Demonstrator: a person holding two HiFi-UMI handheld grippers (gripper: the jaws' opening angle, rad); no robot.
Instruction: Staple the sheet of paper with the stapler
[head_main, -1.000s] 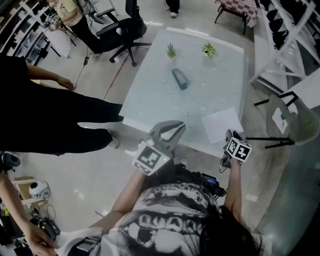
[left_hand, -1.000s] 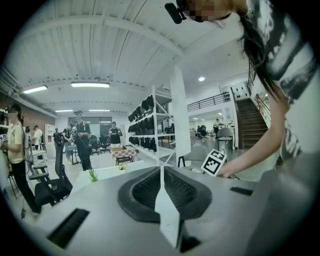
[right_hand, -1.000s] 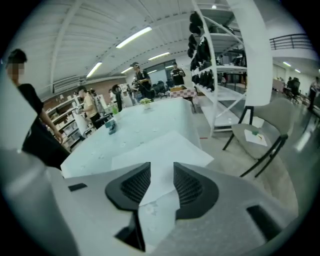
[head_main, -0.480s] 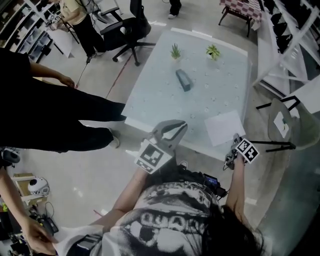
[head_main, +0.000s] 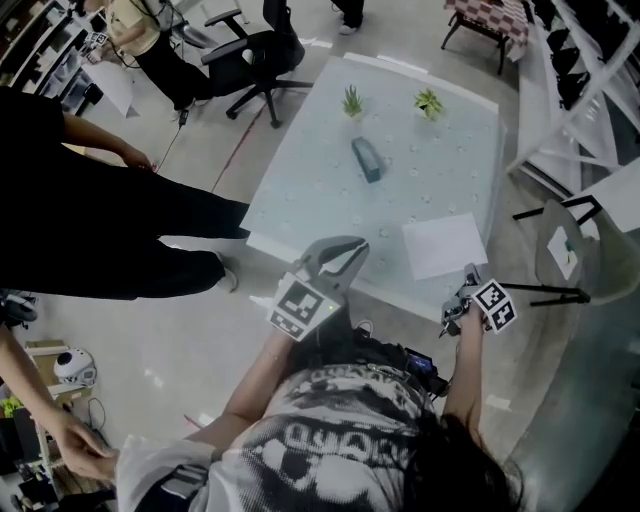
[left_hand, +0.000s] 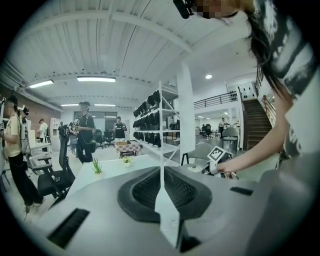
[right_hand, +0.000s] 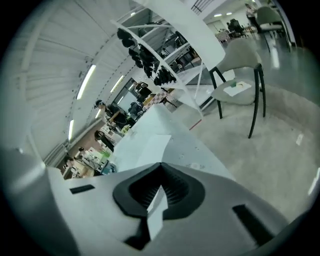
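A dark stapler (head_main: 367, 158) lies near the middle of the white table (head_main: 300, 190). A white sheet of paper (head_main: 443, 244) lies flat at the table's near right corner and also shows ahead of the right gripper as the paper (right_hand: 145, 145). My left gripper (head_main: 352, 248) hovers over the near edge, left of the sheet, shut and empty; its tips meet in the left gripper view (left_hand: 161, 172). My right gripper (head_main: 464, 282) hangs just off the near right corner, close to the sheet. Its jaws have just closed with nothing between them (right_hand: 160, 175).
Two small potted plants (head_main: 352, 100) (head_main: 428, 102) stand at the table's far edge. A person in black (head_main: 110, 220) stands to the left, with an office chair (head_main: 255, 55) beyond. A grey chair (head_main: 570, 255) and white shelving (head_main: 590, 60) are to the right.
The right gripper has rolled in the hand and shifted slightly right, off the table corner. The left gripper has stayed over the near edge, sinking a little.
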